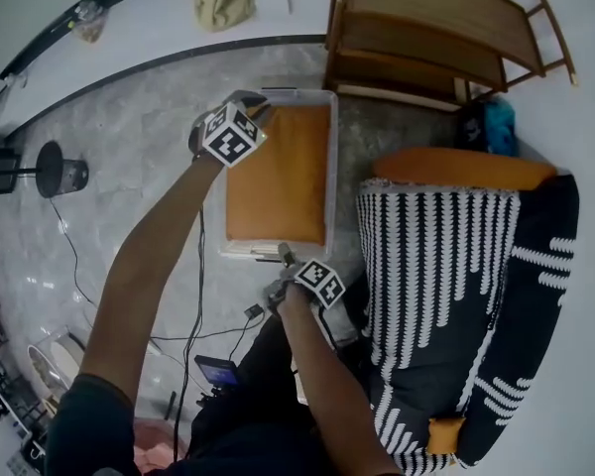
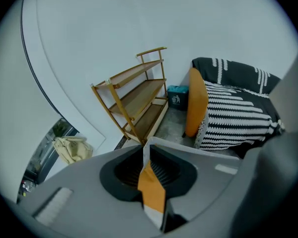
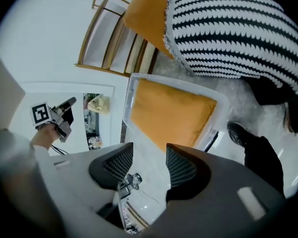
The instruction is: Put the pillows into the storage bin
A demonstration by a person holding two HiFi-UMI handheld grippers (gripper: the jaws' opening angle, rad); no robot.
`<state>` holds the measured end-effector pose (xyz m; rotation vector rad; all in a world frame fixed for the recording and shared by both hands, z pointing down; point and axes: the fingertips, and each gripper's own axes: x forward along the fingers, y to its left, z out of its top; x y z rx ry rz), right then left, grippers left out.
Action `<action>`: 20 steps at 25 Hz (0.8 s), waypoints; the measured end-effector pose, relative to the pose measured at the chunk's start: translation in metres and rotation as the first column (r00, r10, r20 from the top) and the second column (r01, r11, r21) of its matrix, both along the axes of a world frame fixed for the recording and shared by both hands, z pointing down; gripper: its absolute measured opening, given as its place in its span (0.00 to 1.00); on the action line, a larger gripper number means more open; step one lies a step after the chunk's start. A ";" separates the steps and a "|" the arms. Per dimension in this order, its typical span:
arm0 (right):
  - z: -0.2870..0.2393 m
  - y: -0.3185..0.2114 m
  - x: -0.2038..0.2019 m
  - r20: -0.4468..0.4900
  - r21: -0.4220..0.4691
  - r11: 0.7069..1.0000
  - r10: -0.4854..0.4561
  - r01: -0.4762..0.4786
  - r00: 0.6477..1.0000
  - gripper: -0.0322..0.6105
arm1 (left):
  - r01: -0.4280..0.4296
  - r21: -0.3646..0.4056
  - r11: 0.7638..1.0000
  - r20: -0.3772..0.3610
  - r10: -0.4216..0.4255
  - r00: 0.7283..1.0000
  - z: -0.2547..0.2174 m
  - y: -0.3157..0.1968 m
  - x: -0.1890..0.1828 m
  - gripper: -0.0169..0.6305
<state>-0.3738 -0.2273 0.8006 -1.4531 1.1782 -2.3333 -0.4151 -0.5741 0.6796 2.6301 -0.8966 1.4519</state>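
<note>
Two hand-held grippers in play, both low by the bin on the floor. Left hand-held gripper (image 1: 250, 102) sits at the far left corner of the storage bin (image 1: 330, 177). Its jaws are narrow, nipped on a fold of orange fabric with a white edge, which reads as a corner of the orange pillow (image 1: 278, 172). That pillow lies flat inside the bin and covers nearly the whole bottom. Right hand-held gripper (image 1: 286, 256) hangs at the bin's near edge, jaws wide. Nothing is between them; only floor shows through the gap. Right of the bin is a big black-and-white striped pillow (image 1: 436, 266). A second orange pillow (image 1: 456, 167) stands on edge behind it, touching it. A wooden shelf (image 1: 426, 28) stands against the wall beyond.

Step, as I judge it: first pillow placed, at the point of letting go. One in, at least two to go. Next move calls for the left jaws to free the fabric, then both grippers swing right to the other pillows. The second orange pillow looks the easier pick: pinch a top corner and lift. The striped one is bulky and soft and likely needs a pinch at each end. The bin already has one pillow across its floor, so later ones must stack flat or they may spill over the rim.
</note>
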 end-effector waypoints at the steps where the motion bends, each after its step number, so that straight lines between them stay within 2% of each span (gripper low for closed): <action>1: -0.006 -0.005 0.011 -0.026 0.032 0.999 -0.006 0.007 1.000 0.35 | -0.006 0.003 1.000 -0.012 0.006 1.000 -0.005 0.006 0.007 0.09; 4: -0.033 -0.028 0.052 -0.128 0.158 0.987 -0.001 0.021 0.992 0.35 | -0.035 0.017 0.999 -0.050 0.035 0.998 -0.026 0.018 0.032 0.09; 8: -0.082 -0.053 0.117 -0.289 0.306 0.950 0.026 0.067 0.957 0.35 | -0.060 0.032 0.998 -0.099 0.063 0.993 -0.063 0.035 0.061 0.09; 14: -0.162 -0.055 0.240 -0.505 0.430 0.891 0.105 0.145 0.856 0.35 | -0.124 0.071 0.990 -0.153 0.134 0.979 -0.129 0.065 0.130 0.09; 20: -0.223 -0.001 0.365 -0.638 0.460 0.872 0.195 0.166 0.745 0.35 | -0.238 0.100 0.966 -0.213 0.255 0.943 -0.184 0.121 0.239 0.09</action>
